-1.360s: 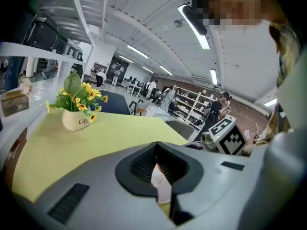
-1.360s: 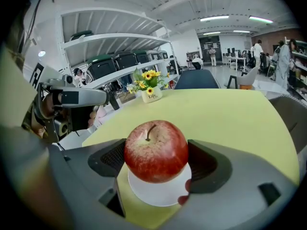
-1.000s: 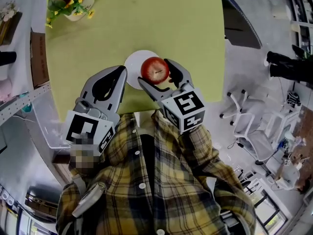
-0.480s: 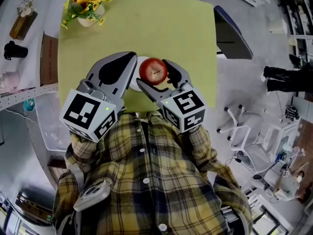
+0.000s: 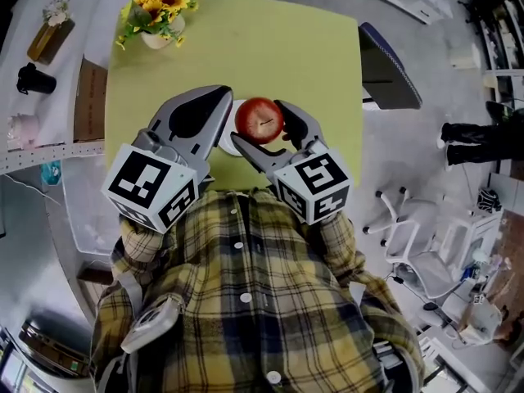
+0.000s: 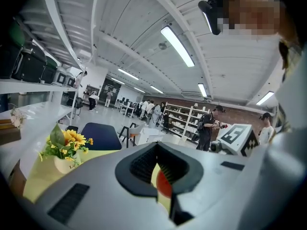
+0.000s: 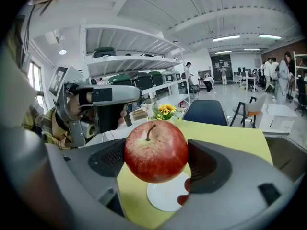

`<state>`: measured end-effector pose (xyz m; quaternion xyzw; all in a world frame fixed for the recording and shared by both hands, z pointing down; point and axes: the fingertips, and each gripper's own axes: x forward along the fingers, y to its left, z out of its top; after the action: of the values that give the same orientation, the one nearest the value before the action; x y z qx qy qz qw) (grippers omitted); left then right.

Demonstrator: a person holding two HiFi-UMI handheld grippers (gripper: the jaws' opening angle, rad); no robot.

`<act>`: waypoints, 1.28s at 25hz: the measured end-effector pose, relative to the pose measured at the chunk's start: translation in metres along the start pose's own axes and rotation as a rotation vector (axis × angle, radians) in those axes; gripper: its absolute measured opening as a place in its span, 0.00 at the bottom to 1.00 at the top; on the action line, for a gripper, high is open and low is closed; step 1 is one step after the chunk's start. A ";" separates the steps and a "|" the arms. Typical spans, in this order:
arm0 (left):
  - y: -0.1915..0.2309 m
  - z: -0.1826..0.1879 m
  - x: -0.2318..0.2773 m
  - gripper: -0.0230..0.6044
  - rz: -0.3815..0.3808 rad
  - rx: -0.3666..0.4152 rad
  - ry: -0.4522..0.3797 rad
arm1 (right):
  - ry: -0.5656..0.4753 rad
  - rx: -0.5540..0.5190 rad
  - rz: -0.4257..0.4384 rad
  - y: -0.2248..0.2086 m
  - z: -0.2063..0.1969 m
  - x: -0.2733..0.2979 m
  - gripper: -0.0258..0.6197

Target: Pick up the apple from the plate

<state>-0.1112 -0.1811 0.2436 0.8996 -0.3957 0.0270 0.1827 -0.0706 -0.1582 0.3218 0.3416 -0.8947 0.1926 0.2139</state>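
Right gripper (image 5: pixel 257 123) clamped on red apple (image 7: pixel 156 151), stem up, held clear above white plate (image 7: pixel 165 195). Plate on yellow-green table (image 5: pixel 270 47), largely masked in head view by both grippers. Left gripper (image 5: pixel 218 103) just beside apple, jaws together, empty. Sunflower pot (image 5: pixel 155 19) at far table corner, well apart. Navy chair (image 5: pixel 385 64) off table's right edge.

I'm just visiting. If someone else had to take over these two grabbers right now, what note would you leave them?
Right gripper: fingers shut on the apple, one on each side.
Left gripper: fingers shut, empty, beside the apple.
Apple: in the air above the white plate, clear of it. The plate is on the green table.
Done: apple picked up.
Left: probably just hold steady.
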 end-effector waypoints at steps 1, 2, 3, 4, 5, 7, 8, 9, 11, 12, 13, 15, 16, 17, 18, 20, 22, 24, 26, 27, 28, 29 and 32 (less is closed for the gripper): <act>0.001 0.000 -0.001 0.05 0.002 -0.001 0.000 | -0.001 0.000 0.001 0.001 0.000 0.001 0.63; 0.002 0.000 -0.002 0.05 0.005 -0.001 0.000 | -0.002 0.001 0.002 0.001 0.001 0.001 0.63; 0.003 0.000 -0.003 0.05 0.007 -0.001 -0.001 | -0.004 0.001 0.002 0.002 0.001 0.002 0.63; 0.005 0.000 -0.004 0.05 0.009 0.000 -0.001 | -0.005 0.000 0.002 0.002 0.002 0.002 0.63; 0.005 0.000 -0.004 0.05 0.011 0.000 -0.002 | -0.007 -0.003 0.000 0.001 0.003 0.002 0.63; 0.006 0.000 -0.005 0.05 0.015 -0.001 -0.002 | -0.008 -0.008 -0.004 0.001 0.004 0.002 0.63; 0.006 0.000 -0.004 0.05 0.016 -0.002 -0.001 | -0.008 -0.009 -0.006 0.000 0.005 0.001 0.63; 0.005 0.000 -0.004 0.05 0.016 -0.001 0.001 | -0.009 -0.009 -0.008 0.000 0.005 0.000 0.63; 0.004 0.000 -0.003 0.05 0.013 0.003 0.001 | -0.010 -0.009 -0.012 -0.002 0.005 -0.001 0.63; 0.004 0.000 -0.002 0.05 0.012 0.005 0.001 | -0.009 -0.009 -0.012 -0.002 0.005 -0.001 0.63; 0.004 0.000 -0.001 0.05 0.011 0.006 0.001 | -0.008 -0.009 -0.010 -0.003 0.005 -0.001 0.63; 0.003 -0.001 0.000 0.05 0.010 0.006 0.002 | -0.003 -0.012 -0.005 -0.002 0.003 -0.001 0.63; 0.003 -0.001 0.000 0.05 0.010 0.006 0.003 | -0.002 -0.013 -0.003 -0.002 0.003 -0.001 0.63; 0.003 -0.002 0.001 0.05 0.008 0.007 0.005 | -0.001 -0.014 -0.001 -0.002 0.003 -0.001 0.63; 0.003 -0.002 0.001 0.05 0.006 0.008 0.007 | 0.001 -0.014 0.000 -0.002 0.003 0.000 0.63; 0.002 -0.003 0.003 0.05 -0.001 0.015 0.013 | 0.003 -0.014 0.003 -0.002 0.003 0.000 0.63; 0.000 -0.001 0.004 0.05 -0.009 0.022 0.015 | 0.007 -0.011 0.005 -0.002 0.002 0.001 0.63; -0.001 0.000 0.005 0.05 -0.019 0.025 0.016 | 0.009 -0.009 0.004 -0.003 0.001 0.001 0.63; -0.002 0.001 0.006 0.05 -0.033 0.032 0.028 | 0.006 -0.011 0.004 -0.004 0.001 0.000 0.63; -0.003 0.003 0.007 0.05 -0.043 0.044 0.038 | 0.006 -0.014 0.005 -0.004 0.000 -0.001 0.63; -0.005 0.005 0.007 0.05 -0.053 0.061 0.048 | 0.009 -0.016 0.008 -0.004 0.000 -0.003 0.63; -0.006 0.009 0.008 0.05 -0.062 0.080 0.055 | 0.011 -0.018 0.011 -0.004 -0.001 -0.005 0.63; -0.006 0.020 0.009 0.05 -0.078 0.125 0.063 | 0.019 -0.019 0.014 -0.006 -0.003 -0.008 0.63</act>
<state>-0.1030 -0.1905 0.2250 0.9226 -0.3522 0.0727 0.1396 -0.0606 -0.1567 0.3209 0.3316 -0.8967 0.1890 0.2243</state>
